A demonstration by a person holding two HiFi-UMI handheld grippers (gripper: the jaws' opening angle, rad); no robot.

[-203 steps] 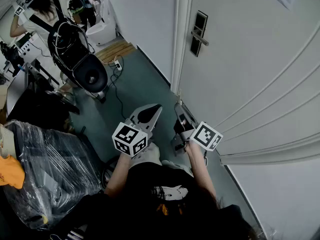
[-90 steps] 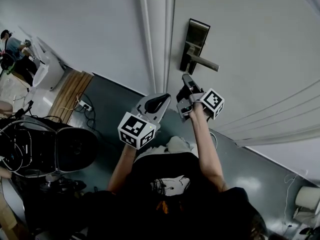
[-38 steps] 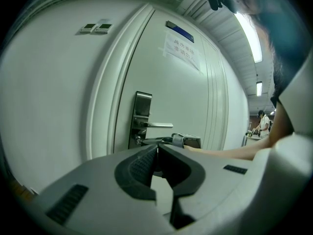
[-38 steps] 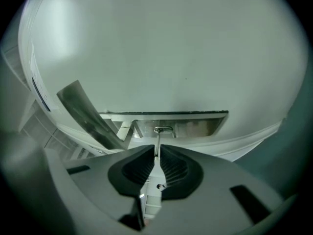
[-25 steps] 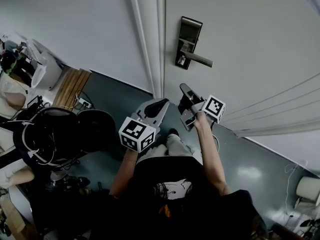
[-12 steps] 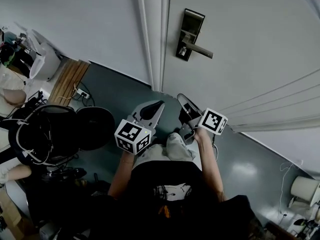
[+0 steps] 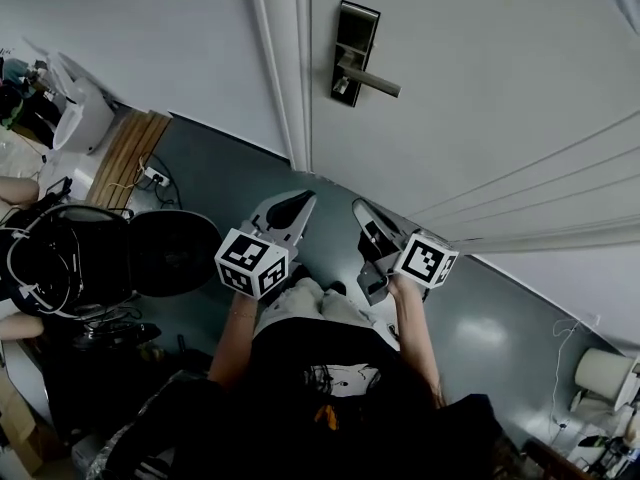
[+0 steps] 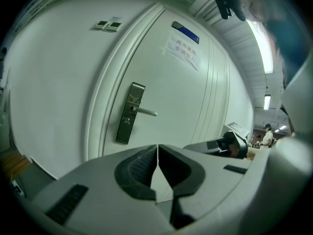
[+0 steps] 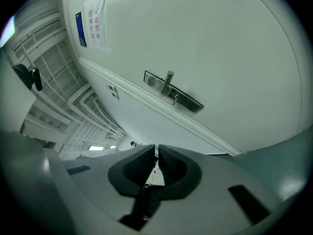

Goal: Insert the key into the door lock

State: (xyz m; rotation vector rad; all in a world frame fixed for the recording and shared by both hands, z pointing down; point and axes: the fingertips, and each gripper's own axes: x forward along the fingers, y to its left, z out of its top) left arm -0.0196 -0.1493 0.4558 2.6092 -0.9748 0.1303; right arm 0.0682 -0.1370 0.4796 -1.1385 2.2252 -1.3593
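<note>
The white door [image 7: 480, 88] carries a dark metal lock plate [image 7: 353, 26] with a lever handle [image 7: 378, 87]. Both grippers hang well below it, over the floor. My left gripper [image 7: 297, 200] is shut with nothing in it, its tips meeting in the left gripper view [image 8: 157, 147], where the lock plate [image 8: 127, 119] stands far ahead. My right gripper [image 7: 358, 208] is shut too [image 9: 156, 153]; only a pale sliver shows in its slit. A small piece [image 9: 175, 100] sticks out of the plate under the lever [image 9: 168, 82]; it is too small to tell whether it is the key.
A paper notice [image 8: 183, 50] hangs high on the door. At the left are a black chair with cables [image 7: 150, 253], a white bin [image 7: 75, 103], a wooden board [image 7: 125, 158] and a power strip [image 7: 155, 176]. A white roll [image 7: 600, 373] stands at the far right.
The person has backed away from the door: 3.6 s ago the right gripper's tip was just under the lock, and since then both grippers have dropped lower and farther from it.
</note>
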